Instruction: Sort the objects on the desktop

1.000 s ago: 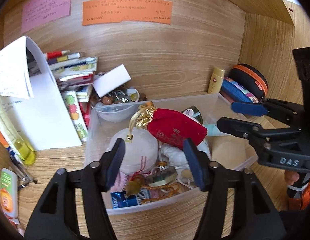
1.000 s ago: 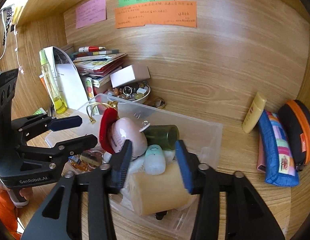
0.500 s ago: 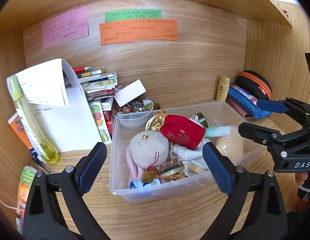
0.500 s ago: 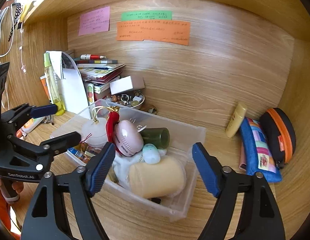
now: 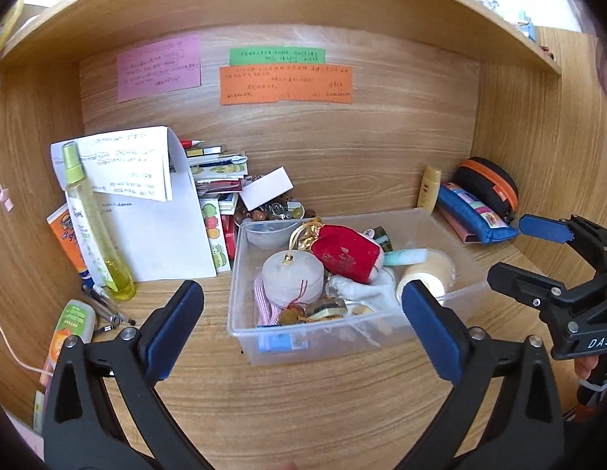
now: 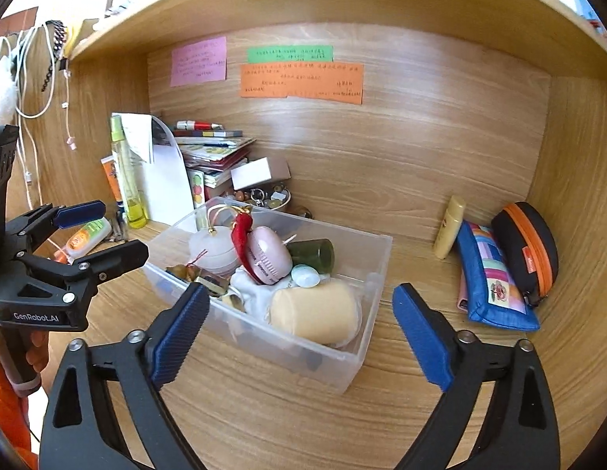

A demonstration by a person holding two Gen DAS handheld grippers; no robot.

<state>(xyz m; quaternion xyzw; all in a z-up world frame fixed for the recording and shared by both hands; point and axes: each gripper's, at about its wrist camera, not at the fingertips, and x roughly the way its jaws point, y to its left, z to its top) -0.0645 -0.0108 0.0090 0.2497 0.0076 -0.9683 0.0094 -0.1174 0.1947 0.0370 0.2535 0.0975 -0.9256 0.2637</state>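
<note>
Clear plastic bin [image 5: 456, 235] mid-desk; both tools [image 5: 303, 329] [image 6: 299, 327] spread, empty.

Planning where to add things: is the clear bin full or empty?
Nearly full. The clear bin holds a red pouch, beige roll and more.

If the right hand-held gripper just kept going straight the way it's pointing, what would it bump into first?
Most likely the clear plastic bin: the right hand-held gripper, jaws wide open, points at its near right corner, where the beige roll lies just inside. Depth is hard to judge through the fisheye.
</note>
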